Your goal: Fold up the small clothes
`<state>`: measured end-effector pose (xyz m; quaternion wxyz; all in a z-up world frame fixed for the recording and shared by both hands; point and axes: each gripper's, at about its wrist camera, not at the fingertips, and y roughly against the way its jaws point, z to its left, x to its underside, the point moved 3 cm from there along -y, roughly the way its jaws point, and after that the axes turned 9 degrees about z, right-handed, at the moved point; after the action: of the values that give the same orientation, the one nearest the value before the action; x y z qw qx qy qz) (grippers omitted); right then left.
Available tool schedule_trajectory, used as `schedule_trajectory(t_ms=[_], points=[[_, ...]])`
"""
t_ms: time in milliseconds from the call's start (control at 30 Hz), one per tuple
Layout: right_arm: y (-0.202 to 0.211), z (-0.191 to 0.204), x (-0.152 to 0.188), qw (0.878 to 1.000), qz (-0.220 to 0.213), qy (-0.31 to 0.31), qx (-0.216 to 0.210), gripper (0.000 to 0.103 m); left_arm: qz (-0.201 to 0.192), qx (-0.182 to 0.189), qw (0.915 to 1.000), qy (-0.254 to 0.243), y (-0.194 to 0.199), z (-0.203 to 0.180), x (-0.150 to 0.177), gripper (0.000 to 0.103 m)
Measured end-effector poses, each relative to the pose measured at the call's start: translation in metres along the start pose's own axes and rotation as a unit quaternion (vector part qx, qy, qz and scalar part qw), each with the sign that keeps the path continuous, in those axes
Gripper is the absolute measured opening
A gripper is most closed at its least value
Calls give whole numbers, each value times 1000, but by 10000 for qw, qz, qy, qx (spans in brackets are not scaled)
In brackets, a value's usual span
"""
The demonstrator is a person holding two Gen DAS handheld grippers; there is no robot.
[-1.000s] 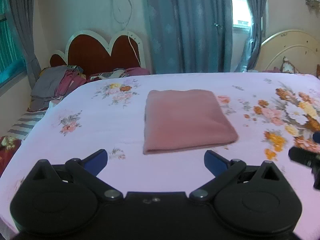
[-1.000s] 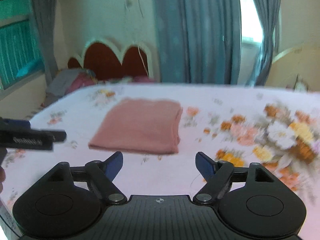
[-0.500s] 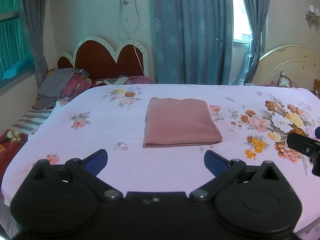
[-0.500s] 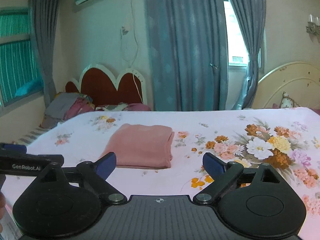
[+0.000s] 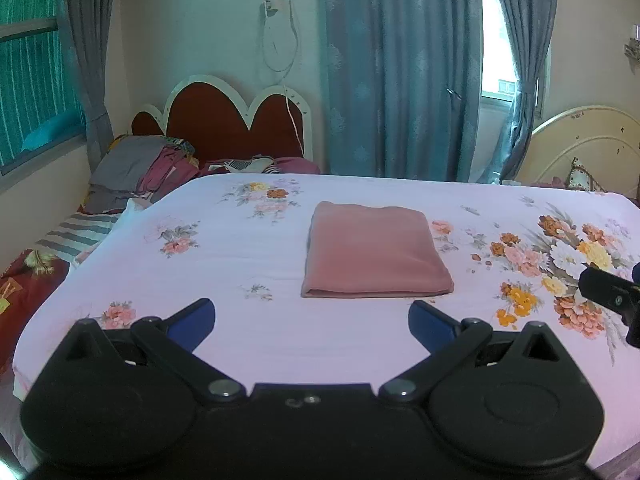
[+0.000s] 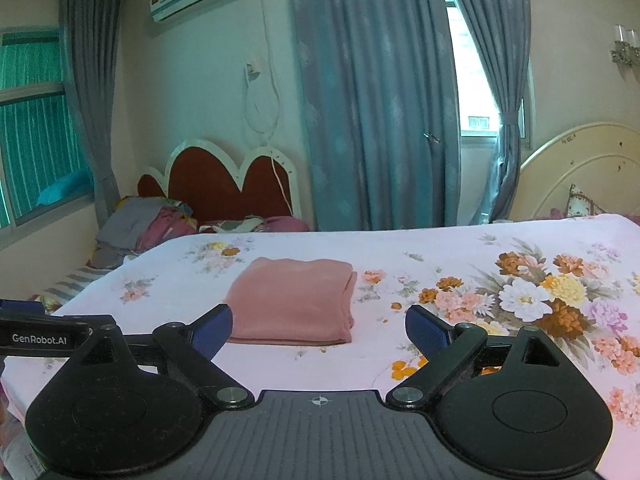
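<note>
The cloth (image 5: 376,250) lies folded flat on the bed (image 5: 248,336), ahead of my left gripper (image 5: 311,316) and right gripper (image 6: 319,330). Both have drawn back and up, jaws wide, empty; this fold looks finished.

A plain dusty-pink folded cloth (image 5: 374,250) lies beyond the blue-padded jaws. The bed (image 5: 248,248) sheet is pale lilac, with orange, pink and white flowers.

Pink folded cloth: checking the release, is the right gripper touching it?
Apart. Right wrist view shows right gripper open, bare sheet before the pink folded cloth.
</note>
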<state>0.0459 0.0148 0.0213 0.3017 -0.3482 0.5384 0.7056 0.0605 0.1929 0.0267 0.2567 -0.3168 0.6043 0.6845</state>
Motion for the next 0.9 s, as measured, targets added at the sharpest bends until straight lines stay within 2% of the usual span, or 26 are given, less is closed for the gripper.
schedule_trajectory(t_ms=[900], points=[[-1, 6, 2, 10000, 30, 9, -53, 92, 9, 3, 10000, 5, 1, -4, 1, 103]])
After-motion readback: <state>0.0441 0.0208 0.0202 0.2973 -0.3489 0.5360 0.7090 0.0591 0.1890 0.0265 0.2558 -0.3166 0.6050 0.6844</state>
